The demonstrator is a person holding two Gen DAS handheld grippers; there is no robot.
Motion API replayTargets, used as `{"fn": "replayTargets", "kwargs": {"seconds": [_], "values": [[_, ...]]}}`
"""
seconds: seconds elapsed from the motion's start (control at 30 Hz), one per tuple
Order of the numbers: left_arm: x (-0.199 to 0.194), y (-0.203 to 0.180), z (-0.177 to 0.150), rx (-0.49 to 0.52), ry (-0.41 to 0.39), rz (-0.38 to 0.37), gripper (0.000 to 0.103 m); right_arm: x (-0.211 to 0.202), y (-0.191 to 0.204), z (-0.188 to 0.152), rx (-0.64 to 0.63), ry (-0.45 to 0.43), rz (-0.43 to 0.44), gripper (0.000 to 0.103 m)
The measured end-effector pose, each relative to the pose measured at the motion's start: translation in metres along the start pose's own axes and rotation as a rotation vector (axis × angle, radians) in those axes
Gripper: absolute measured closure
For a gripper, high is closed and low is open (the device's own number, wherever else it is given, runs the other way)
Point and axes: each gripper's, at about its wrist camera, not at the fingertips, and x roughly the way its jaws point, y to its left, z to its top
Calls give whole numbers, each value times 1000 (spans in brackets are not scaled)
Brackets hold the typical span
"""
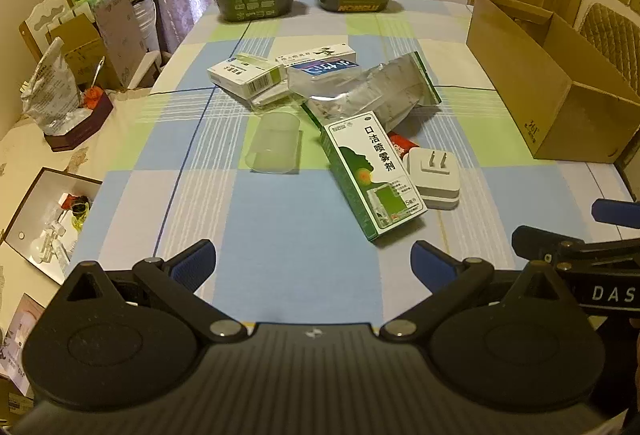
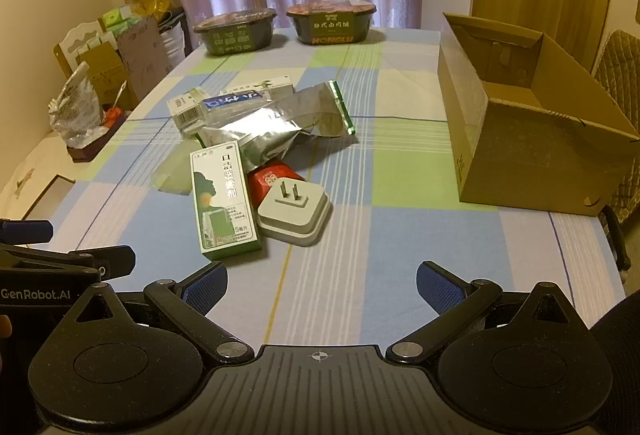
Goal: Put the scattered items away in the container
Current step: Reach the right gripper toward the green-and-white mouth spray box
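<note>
Left gripper (image 1: 314,259): we hold it low over the near end of the counter (image 1: 280,227), fingers (image 1: 196,259) spread wide with nothing between them.
Right gripper (image 2: 322,281): we hold it level beside the left one, fingers (image 2: 436,285) likewise wide apart and empty.
Cardboard box (image 2: 532,139): open-topped, on the counter's right side; our landmark.
Green-and-white spray box (image 2: 222,199): lies flat well to the left of the cardboard box, nearest to us.
White plug adapter (image 2: 294,215): prongs up, touching the spray box's right side, between it and the cardboard box.
Red packet (image 2: 272,175): partly under the adapter and spray box.
Silver foil pouch (image 2: 280,123): crumpled, behind the spray box.
Translucent cup (image 1: 276,145): on its side, left of the spray box.
Medicine boxes (image 1: 244,73): piled behind the pouch, farthest left of the cardboard box.
</note>
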Motion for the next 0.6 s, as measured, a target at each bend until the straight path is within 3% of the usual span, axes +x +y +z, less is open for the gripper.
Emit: {"fn": "replayTargets", "kwargs": {"seconds": [0.6], "values": [[1, 2, -3, -17, 6, -8, 1, 1, 0, 0, -2, 3, -1, 0]]}}
